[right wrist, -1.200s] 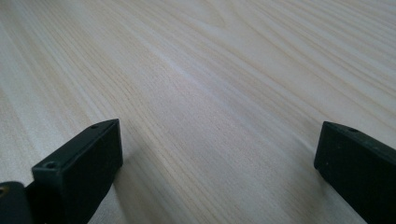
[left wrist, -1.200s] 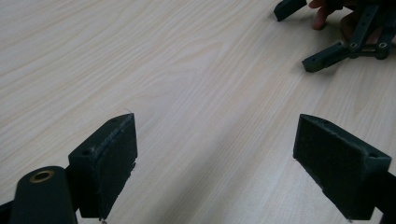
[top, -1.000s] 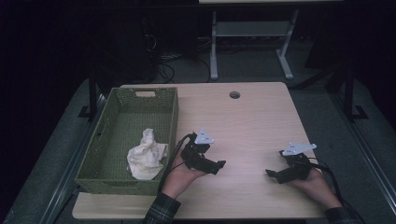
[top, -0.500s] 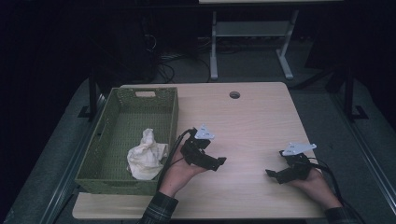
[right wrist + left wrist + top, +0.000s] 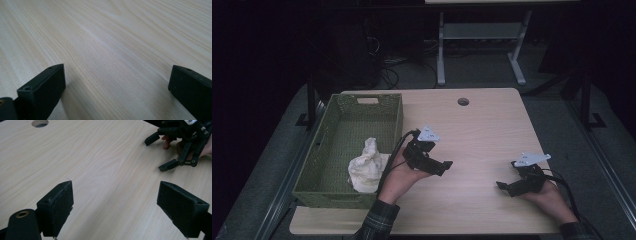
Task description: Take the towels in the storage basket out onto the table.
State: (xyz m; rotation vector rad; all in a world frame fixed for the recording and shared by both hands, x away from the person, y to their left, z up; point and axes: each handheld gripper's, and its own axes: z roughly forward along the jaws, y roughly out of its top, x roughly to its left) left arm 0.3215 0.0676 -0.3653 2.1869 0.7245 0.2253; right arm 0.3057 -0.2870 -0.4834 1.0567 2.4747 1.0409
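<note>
My left gripper hovers over the wooden table, just right of the green woven basket. Its jaws stand wide open in the left gripper view, with bare wood between them. A crumpled white cloth lies in the near end of the basket. My right gripper sits low near the table's front right, pointing left. It is open too, nothing between its pads. The left gripper view also catches the right gripper farther off.
A round cable hole marks the table's far middle, seen also as the hole in the left gripper view. Behind the table stands a white metal frame on the dark floor. Bare wood lies between the two grippers.
My left gripper has lifted slightly and edged away from the person, still open. The right gripper has barely moved.
</note>
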